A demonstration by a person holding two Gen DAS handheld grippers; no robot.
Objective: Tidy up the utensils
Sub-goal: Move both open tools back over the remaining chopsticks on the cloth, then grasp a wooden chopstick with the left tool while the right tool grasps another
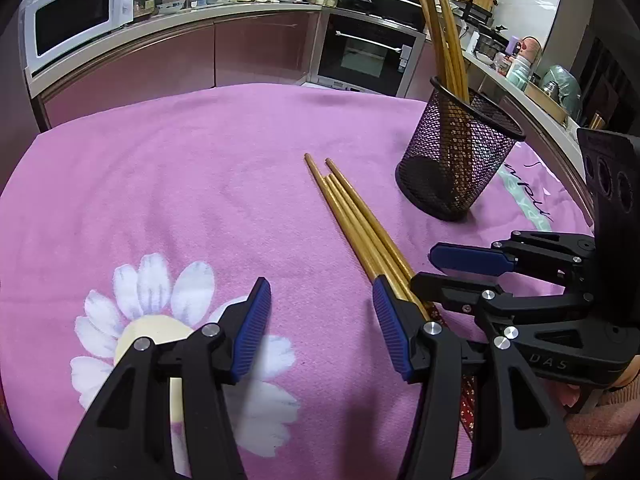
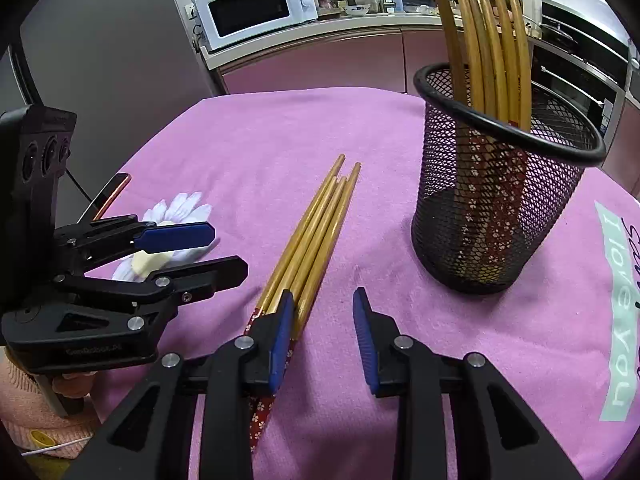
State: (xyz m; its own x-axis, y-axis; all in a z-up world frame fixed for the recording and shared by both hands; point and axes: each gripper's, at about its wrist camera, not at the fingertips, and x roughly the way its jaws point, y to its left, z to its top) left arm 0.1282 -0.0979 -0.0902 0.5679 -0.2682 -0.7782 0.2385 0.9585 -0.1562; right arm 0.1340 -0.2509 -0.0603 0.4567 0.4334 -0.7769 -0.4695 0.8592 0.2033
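Several golden chopsticks (image 1: 352,216) (image 2: 316,236) with red flowered handle ends lie bundled on the pink cloth. A black mesh cup (image 1: 460,160) (image 2: 500,200) stands upright to their right with several more chopsticks upright in it. My left gripper (image 1: 322,320) (image 2: 200,256) is open over bare cloth, its right finger against the bundle's handle end. My right gripper (image 2: 324,336) (image 1: 452,276) is open too. Its left finger lies over the bundle and the rightmost stick shows just inside that pad. Neither pair of pads presses on anything.
The pink cloth (image 1: 200,184) has a white daisy print by the left gripper and lettering at the right. A phone (image 2: 108,196) leans at the table's left edge. Behind are a counter with a white microwave (image 1: 76,20) and an oven (image 1: 368,52). Pink sleeves show low down.
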